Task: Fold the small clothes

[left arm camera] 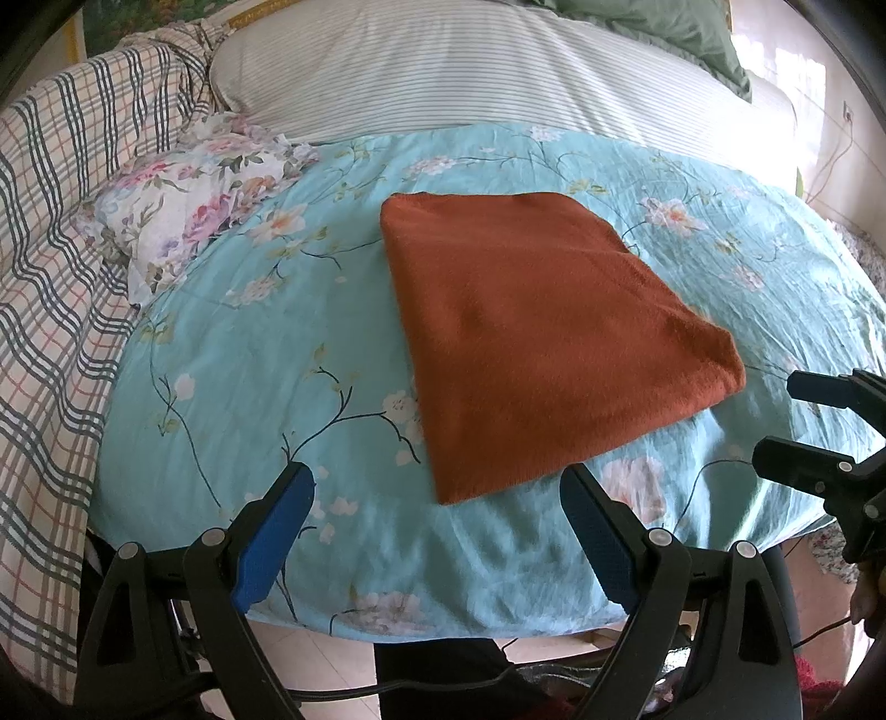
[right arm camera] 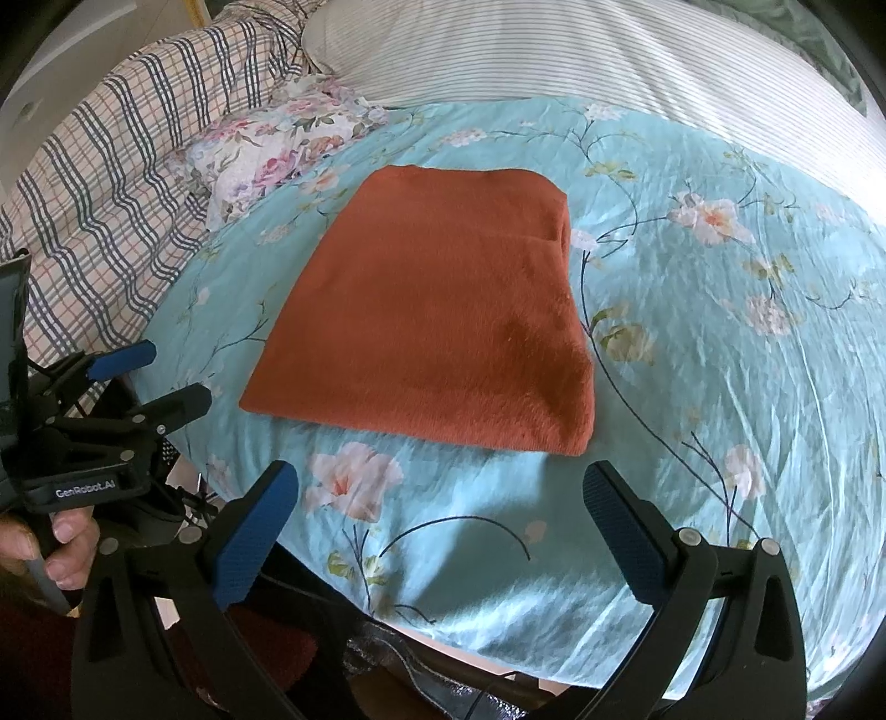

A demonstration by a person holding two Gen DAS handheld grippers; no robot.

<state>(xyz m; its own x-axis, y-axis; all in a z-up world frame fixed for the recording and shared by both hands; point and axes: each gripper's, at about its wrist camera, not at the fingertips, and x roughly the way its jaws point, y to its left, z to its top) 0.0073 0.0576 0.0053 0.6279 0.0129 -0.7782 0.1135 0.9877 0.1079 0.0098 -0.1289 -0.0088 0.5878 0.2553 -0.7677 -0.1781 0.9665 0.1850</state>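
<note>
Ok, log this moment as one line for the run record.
stage: fold looks done | rust-orange garment: folded flat on teal floral sheet | left gripper: open, empty, clear of it | right gripper: open, empty, clear of it

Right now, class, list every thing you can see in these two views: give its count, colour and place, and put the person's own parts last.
cloth: one, rust orange, folded flat on the middle of the sheet
sheet: one, turquoise with flowers, spread over the bed
floral cloth: one, white with pink flowers, crumpled at the sheet's far left edge
plaid blanket: one, cream with dark checks, bunched along the left
striped pillow: one, white with thin stripes, beyond the sheet
green pillow: one, green, far right corner
left gripper: one, black with blue pads, open, near edge of the bed
right gripper: one, black with blue pads, open, near edge
hand: one, holds the left gripper's handle
</note>
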